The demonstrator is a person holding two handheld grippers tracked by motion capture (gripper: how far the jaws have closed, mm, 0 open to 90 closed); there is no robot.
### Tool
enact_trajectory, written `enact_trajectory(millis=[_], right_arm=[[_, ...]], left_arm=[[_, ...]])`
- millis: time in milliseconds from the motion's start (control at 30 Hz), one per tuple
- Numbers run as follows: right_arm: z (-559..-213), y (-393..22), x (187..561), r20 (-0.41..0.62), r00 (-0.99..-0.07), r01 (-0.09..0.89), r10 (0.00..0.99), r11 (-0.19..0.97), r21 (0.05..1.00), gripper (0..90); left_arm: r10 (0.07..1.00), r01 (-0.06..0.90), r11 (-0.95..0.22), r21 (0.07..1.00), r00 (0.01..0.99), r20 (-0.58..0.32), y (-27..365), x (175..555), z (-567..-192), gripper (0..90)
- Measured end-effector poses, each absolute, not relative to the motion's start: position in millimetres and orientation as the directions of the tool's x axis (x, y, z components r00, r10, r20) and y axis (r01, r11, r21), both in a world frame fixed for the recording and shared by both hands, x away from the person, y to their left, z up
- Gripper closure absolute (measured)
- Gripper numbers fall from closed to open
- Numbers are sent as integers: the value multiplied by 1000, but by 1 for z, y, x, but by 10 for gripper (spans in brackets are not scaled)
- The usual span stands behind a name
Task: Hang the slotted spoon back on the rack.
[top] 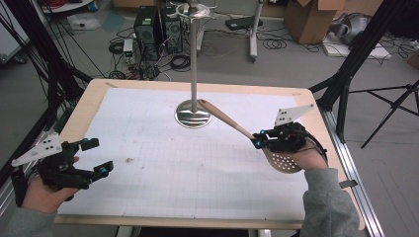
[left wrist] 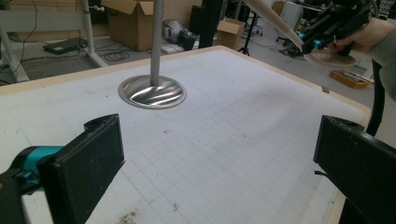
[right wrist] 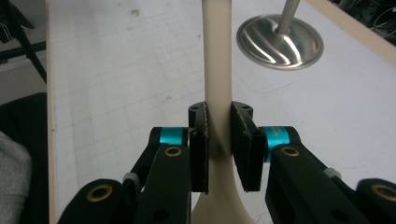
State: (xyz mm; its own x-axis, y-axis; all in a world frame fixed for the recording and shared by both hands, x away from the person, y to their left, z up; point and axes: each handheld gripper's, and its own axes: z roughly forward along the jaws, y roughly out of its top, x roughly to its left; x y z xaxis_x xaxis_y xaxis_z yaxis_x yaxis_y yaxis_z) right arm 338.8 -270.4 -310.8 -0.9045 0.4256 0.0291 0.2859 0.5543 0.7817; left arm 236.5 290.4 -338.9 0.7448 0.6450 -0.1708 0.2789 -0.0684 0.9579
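**Getting the slotted spoon up to the stand without losing it**

I have the right hand-held gripper [top: 258, 139] clamped on the neck of a pale slotted spoon [top: 232, 123], just above the perforated bowl, and in the right gripper view both pads press on the handle [right wrist: 218, 70]. The spoon hangs over the right side of the bench [top: 94, 101], bowl near my hand, handle slanting up and to the far left so that its tip lies close to the pole of the metal stand [top: 193, 54]. I cannot tell whether the tip touches the pole. The stand's round base [top: 193, 116] sits at the far middle of the bench, and its hooks are high at the top of the pole.

My reading is that the spoon is to be hung on that stand. The grip is low on the handle, so the long free end will swing with any roll of the wrist; I would keep the wrist steady and lift slowly. I would steer the tip clear of the pole first, since a knock there could twist the handle between the pads or tip the stand. Whether the handle has a hanging hole I cannot see, so I would check before committing.

The left hand-held gripper [top: 99, 158] hovers at the near left with its jaws wide apart and nothing between them. I could bring it to steady the base if the stand wobbles.
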Motion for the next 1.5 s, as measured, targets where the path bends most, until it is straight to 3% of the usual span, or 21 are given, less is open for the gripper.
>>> enact_trajectory(millis=[467,1500], right_arm=[[-261,-270,356,-4,-871,277,491,498,822,779],[-203,-272,381,-44,-846,236,532,448,863,779]], left_arm=[[652,280,-61,958,738,-174,294,232,-340,20],[667,289,-33,957,720,-195,308,224,-342,20]])
